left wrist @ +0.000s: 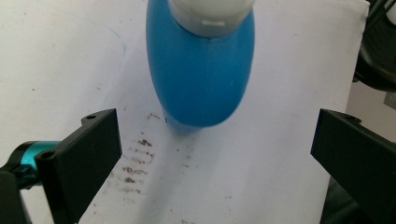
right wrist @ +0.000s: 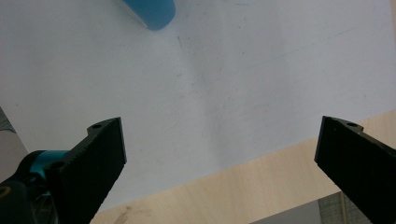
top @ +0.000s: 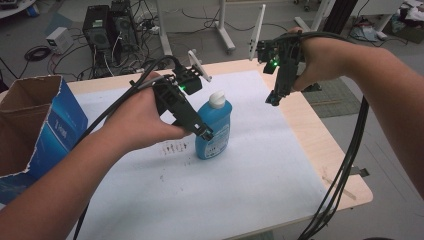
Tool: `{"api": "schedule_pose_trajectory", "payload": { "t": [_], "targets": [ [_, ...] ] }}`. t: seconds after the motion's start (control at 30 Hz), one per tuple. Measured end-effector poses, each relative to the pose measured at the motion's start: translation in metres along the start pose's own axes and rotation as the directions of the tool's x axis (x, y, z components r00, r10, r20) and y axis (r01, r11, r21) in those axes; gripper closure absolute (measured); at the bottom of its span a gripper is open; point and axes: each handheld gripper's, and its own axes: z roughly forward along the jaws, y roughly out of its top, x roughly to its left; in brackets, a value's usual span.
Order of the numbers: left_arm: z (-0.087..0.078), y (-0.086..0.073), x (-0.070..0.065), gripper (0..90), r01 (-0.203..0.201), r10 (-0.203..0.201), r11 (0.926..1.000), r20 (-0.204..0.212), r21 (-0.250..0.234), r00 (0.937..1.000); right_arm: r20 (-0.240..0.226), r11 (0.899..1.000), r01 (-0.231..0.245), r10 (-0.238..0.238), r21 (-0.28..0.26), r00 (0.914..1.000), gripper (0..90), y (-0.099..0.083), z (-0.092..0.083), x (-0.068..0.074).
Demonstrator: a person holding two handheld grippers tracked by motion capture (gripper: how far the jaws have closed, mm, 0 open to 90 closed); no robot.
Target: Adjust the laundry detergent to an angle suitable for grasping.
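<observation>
While both tongs gape wide, the blue bottle (left wrist: 201, 70) stands just ahead of the left tongs (left wrist: 215, 154).

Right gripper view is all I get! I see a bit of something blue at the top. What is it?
Observer: A blue bottle with a white cap, standing upright on the white sheet.
Operator: Is somebody grabbing it?
Observer: Not yet. The left gripper is right beside it, jaws wide open with the bottle ahead between them, not touching.
Operator: Where's my gripper then?
Observer: The right gripper is up in the air over the far right part of the table, apart from the bottle.
Operator: Anything else around?
Observer: A torn-open blue cardboard box at the table's left edge.
</observation>
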Motion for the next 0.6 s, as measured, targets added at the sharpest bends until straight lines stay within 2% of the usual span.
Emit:
{"api": "schedule_pose_trajectory", "payload": {
  "t": [0.03, 0.17, 0.2, 0.4, 0.6],
  "targets": [
    [0.004, 0.003, 0.002, 1.7, 0.01, -0.01, 0.9999, -0.012, -0.004, 0.9999, 0.002, 1.0, -0.001, 0.001, 0.002, 1.0, 1.1, 0.0, 0.0, 0.0],
    [0.009, 0.008, 0.003, 1.7, 0.012, -0.013, 0.9998, -0.015, -0.015, 0.9998, 0.004, 1.0, 0.002, -0.002, -0.001, 1.0, 1.1, -0.001, 0.001, -0.002],
    [0.011, 0.01, 0.002, 1.7, 0.015, -0.015, 0.9997, -0.019, -0.017, 0.9997, 0.005, 1.0, -0.012, 0.012, 0.0, 0.9999, 1.1, -0.002, 0.001, -0.002],
    [0.019, 0.016, -0.002, 1.7, 0.0, -0.001, 0.9994, -0.012, -0.034, 0.9999, 0.002, 1.0, -0.013, 0.013, -0.002, 0.9999, 1.1, -0.004, 0.002, -0.004],
    [0.026, 0.019, -0.003, 1.7, -0.012, 0.011, 0.9992, -0.033, -0.038, 0.9994, 0.001, 1.0, -0.023, 0.023, -0.001, 0.9997, 1.1, -0.005, 0.003, -0.005]
  ]
}}
